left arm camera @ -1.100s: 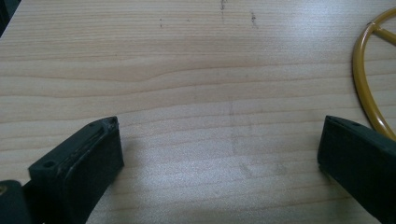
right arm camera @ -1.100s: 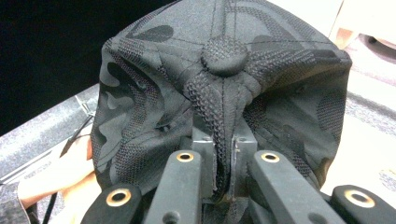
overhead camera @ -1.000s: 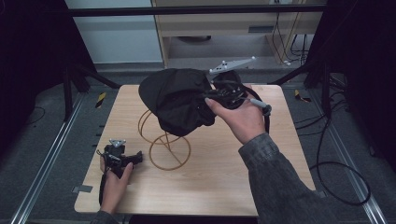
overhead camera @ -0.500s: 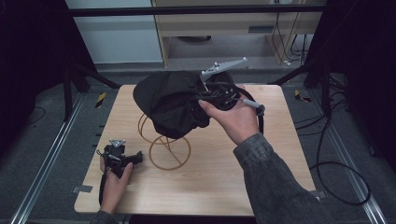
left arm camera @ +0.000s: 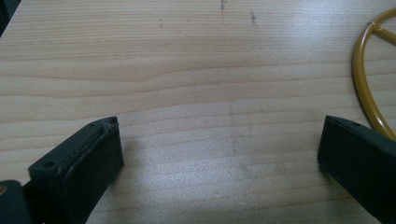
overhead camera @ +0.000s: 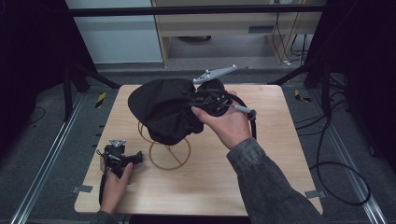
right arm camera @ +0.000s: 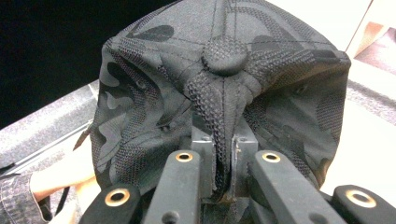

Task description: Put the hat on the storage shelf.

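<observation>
A black camouflage cap (overhead camera: 163,109) hangs above the table, held over a yellow wire stand (overhead camera: 168,149). My right gripper (overhead camera: 212,100) is shut on the cap's crown fabric, just below the top button (right arm camera: 226,55); the pinched cloth (right arm camera: 219,140) sits between its jaws. The cap covers the stand's upper part. My left gripper (overhead camera: 119,156) rests on the table at the front left, open with nothing between its jaws; bare wood lies between its fingers (left arm camera: 84,158), and an arc of the stand's yellow ring (left arm camera: 366,93) lies off to its right.
The wooden table (overhead camera: 280,154) has free surface at the right and front. Black cables (overhead camera: 336,172) trail off the right side onto the floor. Dark frame posts stand at both back corners.
My right gripper has carried the cap to the left and slightly down, over the wire stand. The left gripper has stayed still on the table.
</observation>
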`<state>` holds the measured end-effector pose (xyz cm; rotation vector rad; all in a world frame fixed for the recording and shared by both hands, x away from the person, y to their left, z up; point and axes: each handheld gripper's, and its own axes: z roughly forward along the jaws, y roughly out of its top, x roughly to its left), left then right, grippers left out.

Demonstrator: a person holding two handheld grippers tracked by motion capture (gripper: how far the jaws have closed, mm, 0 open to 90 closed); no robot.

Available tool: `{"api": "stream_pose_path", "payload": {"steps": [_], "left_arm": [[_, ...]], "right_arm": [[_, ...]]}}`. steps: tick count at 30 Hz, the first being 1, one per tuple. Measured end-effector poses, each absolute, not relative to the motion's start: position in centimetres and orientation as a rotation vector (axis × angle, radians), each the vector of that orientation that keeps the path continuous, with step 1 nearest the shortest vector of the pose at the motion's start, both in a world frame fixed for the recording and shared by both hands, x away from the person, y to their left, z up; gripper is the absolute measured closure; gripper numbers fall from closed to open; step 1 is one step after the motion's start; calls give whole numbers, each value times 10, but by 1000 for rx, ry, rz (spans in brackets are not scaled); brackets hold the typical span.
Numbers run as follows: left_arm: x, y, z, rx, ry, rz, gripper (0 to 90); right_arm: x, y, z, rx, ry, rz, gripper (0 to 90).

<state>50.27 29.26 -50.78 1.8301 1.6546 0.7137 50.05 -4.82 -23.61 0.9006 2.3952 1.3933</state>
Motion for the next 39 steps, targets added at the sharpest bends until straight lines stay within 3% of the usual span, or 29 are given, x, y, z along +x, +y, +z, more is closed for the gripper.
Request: {"api": "stream_pose_path", "payload": {"steps": [39], "left_arm": [[503, 292, -508, 1826, 1655, 713, 0]], "right_arm": [[509, -25, -276, 910, 2470, 1315, 794]]}}
